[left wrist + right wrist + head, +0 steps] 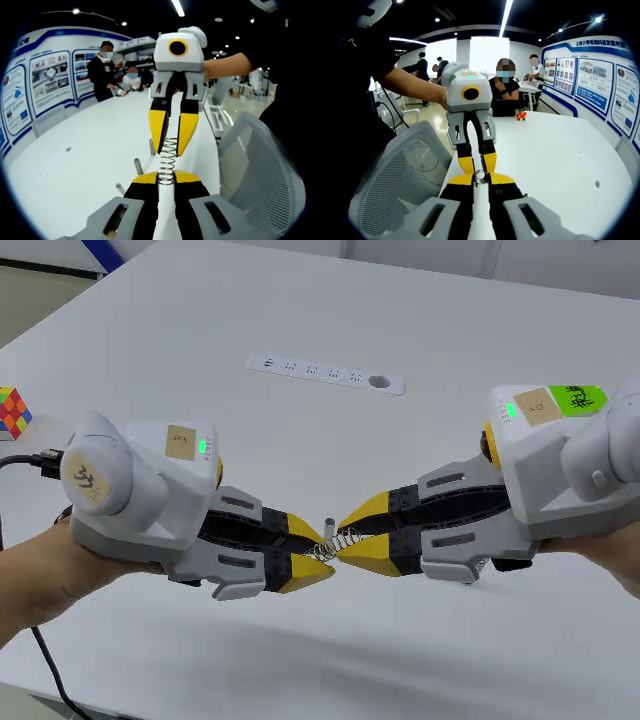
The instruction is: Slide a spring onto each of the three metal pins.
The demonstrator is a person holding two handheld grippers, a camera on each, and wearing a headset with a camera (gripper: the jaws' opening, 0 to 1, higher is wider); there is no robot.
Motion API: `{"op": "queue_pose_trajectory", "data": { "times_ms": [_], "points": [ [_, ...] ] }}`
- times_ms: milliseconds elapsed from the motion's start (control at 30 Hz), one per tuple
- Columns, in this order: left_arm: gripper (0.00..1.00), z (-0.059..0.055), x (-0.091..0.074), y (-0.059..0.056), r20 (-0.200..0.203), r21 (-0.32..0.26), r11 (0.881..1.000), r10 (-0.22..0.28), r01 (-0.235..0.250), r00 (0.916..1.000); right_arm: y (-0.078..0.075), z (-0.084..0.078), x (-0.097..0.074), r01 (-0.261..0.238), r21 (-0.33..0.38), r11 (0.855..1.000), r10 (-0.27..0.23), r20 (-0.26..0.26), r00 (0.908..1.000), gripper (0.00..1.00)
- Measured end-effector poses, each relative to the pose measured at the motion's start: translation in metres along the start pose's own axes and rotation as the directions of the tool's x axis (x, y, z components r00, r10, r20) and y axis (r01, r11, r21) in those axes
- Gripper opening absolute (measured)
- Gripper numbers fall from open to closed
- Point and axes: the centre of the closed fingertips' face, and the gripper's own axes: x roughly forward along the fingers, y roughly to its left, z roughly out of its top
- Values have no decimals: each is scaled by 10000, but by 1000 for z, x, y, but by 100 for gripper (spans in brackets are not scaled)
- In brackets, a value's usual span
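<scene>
Spring held over the table, one end pinched by the left gripper and the other by the right gripper, probably to steady and regrip it before threading it onto the upright pin just behind.

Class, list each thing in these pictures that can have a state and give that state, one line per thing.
spring: held between both grippers, on no pin
left gripper: shut on the spring
right gripper: shut on the spring
metal pins: three, upright, all bare
power strip: lying flat, nothing plugged in
puzzle cube: scrambled
</scene>
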Motion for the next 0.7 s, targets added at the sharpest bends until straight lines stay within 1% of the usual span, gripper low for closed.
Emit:
{"op": "queue_pose_trajectory", "data": {
  "times_ms": [133, 333, 367, 400, 433, 467, 533, 600, 700],
  "points": [
    [10, 2, 1, -2, 117, -24, 10000, -44, 44, 9999, 1, 9, 4, -1, 36, 10000, 0, 161, 9999, 11],
    [10, 2, 0, 0, 240, -107, 9999, 29, -27, 9997, 1, 14, 7, 1, -116, 9999, 0, 47, 10000, 11],
    [11, 3, -1, -3, 395, -568, 9983, -119, 141, 9991, 1, 15, 7, -21, -76, 10000, 22, 101, 9999, 11],
    [11, 5, -2, -3, 577, -1170, 9929, -144, 211, 9982, 2, 18, 8, -56, 28, 10000, 56, 179, 9998, 11],
    [11, 5, -3, 1, 616, -1177, 9930, 24, 48, 9981, 1, 18, 8, -12, 14, 10000, 11, 165, 9999, 11],
    [11, 4, -5, 4, 582, -815, 9966, 191, -143, 9981, -1, 18, 8, 124, -84, 9999, -124, 78, 9999, 11],
    [12, 4, -6, 5, 592, -926, 9955, 278, -222, 9979, -2, 18, 8, 183, -10, 9998, -183, 70, 9998, 11],
    [13, 6, -6, 6, 687, -949, 9949, 400, -334, 9968, -4, 19, 9, 248, 11, 9997, -248, 98, 9996, 11],
    [21, 7, -10, 8, 767, -1102, 9930, 508, -422, 9958, -6, 21, 9, 332, -13, 9994, -332, 118, 9994, 11]
  ]
}}
